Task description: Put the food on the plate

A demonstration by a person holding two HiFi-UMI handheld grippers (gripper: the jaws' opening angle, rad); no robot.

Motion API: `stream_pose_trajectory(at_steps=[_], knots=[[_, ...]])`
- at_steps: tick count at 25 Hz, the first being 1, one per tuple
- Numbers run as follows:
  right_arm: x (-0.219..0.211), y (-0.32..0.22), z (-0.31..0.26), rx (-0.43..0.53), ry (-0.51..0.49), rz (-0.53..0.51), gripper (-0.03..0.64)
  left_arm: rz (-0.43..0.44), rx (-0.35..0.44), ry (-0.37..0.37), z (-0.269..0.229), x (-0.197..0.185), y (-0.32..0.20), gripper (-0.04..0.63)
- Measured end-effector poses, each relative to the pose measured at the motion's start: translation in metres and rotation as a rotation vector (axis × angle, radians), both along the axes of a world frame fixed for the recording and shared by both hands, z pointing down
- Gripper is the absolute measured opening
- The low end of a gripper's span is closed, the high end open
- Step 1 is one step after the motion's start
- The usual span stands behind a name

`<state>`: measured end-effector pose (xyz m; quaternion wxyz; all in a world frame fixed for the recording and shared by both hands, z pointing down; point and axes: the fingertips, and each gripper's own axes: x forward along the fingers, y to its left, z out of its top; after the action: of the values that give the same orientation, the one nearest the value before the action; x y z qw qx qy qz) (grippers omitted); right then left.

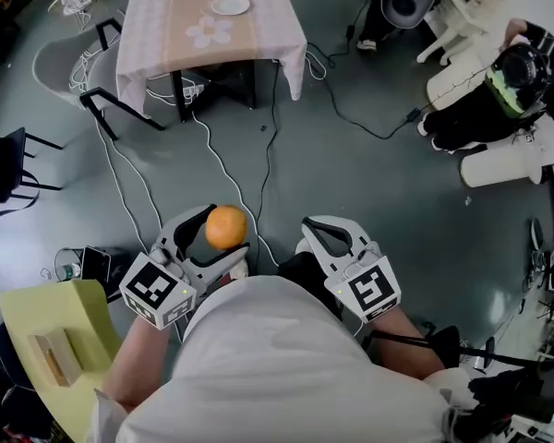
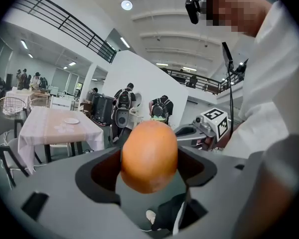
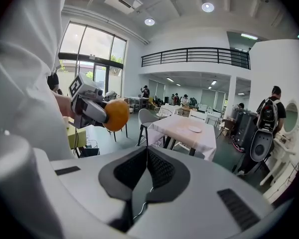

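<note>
A round orange fruit (image 1: 226, 227) sits between the jaws of my left gripper (image 1: 220, 240), which is shut on it in front of the person's body, above the floor. In the left gripper view the orange (image 2: 149, 156) fills the gap between both pads. My right gripper (image 1: 319, 235) is beside it to the right, shut with nothing in it; its pads meet in the right gripper view (image 3: 147, 158). A small white plate (image 1: 230, 5) lies on a table with a pink cloth (image 1: 166, 35) far ahead. The plate (image 3: 195, 129) also shows in the right gripper view.
Cables (image 1: 220, 166) run across the grey floor between me and the table. A yellow chair (image 1: 37, 326) stands at lower left, a black chair (image 1: 5, 169) at left. A seated person (image 1: 508, 86) and white chairs (image 1: 457, 17) are at upper right.
</note>
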<state>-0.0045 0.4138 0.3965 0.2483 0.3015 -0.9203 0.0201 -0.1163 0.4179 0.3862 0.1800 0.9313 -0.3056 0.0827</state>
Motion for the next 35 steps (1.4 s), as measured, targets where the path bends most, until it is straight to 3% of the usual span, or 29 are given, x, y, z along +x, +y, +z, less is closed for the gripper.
stream_pose_trajectory(at_steps=[5, 8, 17, 25, 35], knots=[[-0.006, -0.018, 0.001, 0.002, 0.005, -0.007, 0.017, 0.004, -0.024, -0.006, 0.012, -0.007, -0.02, 0.362], [0.001, -0.042, 0.005, 0.003, -0.007, -0.016, 0.13, 0.004, -0.026, -0.007, 0.017, 0.003, -0.045, 0.362], [0.074, -0.181, -0.004, 0.025, -0.076, -0.041, 0.13, -0.043, -0.014, -0.08, 0.008, 0.077, -0.183, 0.362], [0.134, -0.286, -0.005, 0.035, -0.117, -0.059, 0.13, -0.12, 0.024, -0.15, -0.005, 0.11, -0.308, 0.362], [0.156, -0.369, 0.008, -0.003, -0.113, -0.001, 0.13, -0.163, 0.032, -0.238, 0.012, 0.089, -0.436, 0.362]])
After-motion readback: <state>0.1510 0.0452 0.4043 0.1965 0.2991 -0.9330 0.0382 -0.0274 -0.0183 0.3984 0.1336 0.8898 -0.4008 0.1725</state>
